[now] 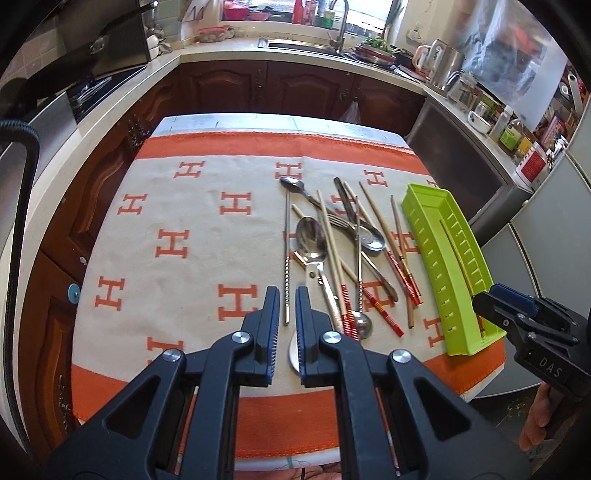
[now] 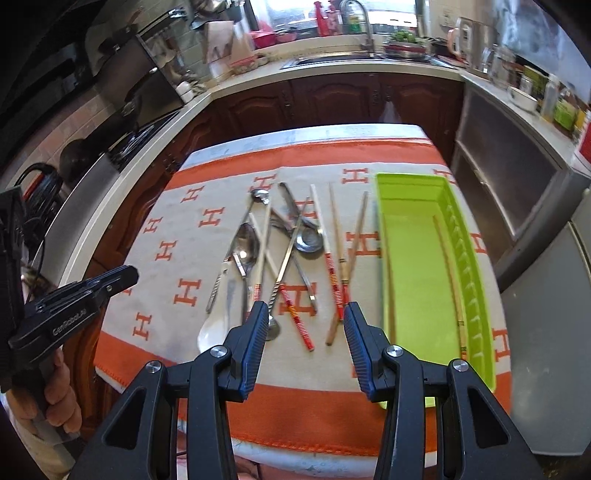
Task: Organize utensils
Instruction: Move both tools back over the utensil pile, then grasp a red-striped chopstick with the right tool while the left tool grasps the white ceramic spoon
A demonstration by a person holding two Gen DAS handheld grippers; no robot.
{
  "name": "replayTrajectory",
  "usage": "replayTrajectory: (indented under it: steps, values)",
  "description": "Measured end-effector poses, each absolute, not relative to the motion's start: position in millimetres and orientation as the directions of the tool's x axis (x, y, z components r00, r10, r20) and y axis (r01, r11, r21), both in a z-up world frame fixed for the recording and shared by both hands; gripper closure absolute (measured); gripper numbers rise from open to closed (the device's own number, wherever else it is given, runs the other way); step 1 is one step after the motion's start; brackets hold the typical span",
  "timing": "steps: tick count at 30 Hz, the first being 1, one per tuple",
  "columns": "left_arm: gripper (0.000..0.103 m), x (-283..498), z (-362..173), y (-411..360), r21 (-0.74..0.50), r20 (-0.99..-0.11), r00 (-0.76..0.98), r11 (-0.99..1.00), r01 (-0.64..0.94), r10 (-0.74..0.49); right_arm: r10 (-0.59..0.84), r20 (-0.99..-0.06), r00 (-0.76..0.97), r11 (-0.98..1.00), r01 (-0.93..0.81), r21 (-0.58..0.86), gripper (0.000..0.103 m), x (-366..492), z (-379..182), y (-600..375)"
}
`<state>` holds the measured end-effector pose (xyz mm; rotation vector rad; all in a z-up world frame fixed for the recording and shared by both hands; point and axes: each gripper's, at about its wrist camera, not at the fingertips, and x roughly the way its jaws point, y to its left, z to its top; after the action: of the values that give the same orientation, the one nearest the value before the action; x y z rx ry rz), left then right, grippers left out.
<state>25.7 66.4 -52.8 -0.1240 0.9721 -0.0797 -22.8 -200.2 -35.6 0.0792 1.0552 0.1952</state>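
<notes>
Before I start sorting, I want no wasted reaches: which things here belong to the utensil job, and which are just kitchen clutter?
Job:
- heap of metal spoons, a fork and wooden chopsticks on the cloth
- long lime-green plastic tray
- single wooden chopstick already in the tray

Lying about:
- steel sink tap
- white electric kettle
- bottles and jars on the right counter

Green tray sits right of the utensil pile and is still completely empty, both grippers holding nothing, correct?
Not quite: the green tray already holds one chopstick along its right wall, as the right wrist view shows. The rest stands: left gripper and right gripper hold nothing.
</notes>
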Motion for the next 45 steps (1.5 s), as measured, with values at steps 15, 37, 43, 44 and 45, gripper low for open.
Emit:
replayTrajectory:
  steps: [15, 37, 43, 44, 45]
  values:
    - [0.098, 72.8, -125.9, 71.1, -0.279, -0.864, 0.409, 0.955, 0.096, -0.294, 0.309, -0.893, 0.327, 0.942, -0.238, 0.238, 0.065, 48.7, -100.0, -146.5]
    - [0.098, 128.1, -182.0, 53.4, -0.437, -0.815, 0.312, 0.871, 0.224, -0.489, 0.422, -0.891, 0.167, 0.893, -0.248, 0.376, 0.096, 125.3, -198.3, -119.3]
    - [0.098, 128.0, -192.9, 50.5, -0.449, -0.818, 0.285, 0.864, 0.227, -0.500, 0.411, -0.889, 0.201, 0.902, -0.232, 0.364, 0.097, 116.4, -191.3, -127.9]
    - [0.098, 127.3, -193.6, 50.3, -0.450, -0.817, 0.282, 0.863, 0.231, -0.502, 0.414, -0.888, 0.202, 0.902, -0.227, 0.369, 0.097, 115.4, -190.0, -130.2]
    - [0.098, 127.0, -194.6, 48.7, -0.453, -0.817, 0.278, 0.860, 0.237, -0.506, 0.419, -0.885, 0.203, 0.900, -0.221, 0.376, 0.097, 114.6, -188.9, -133.4]
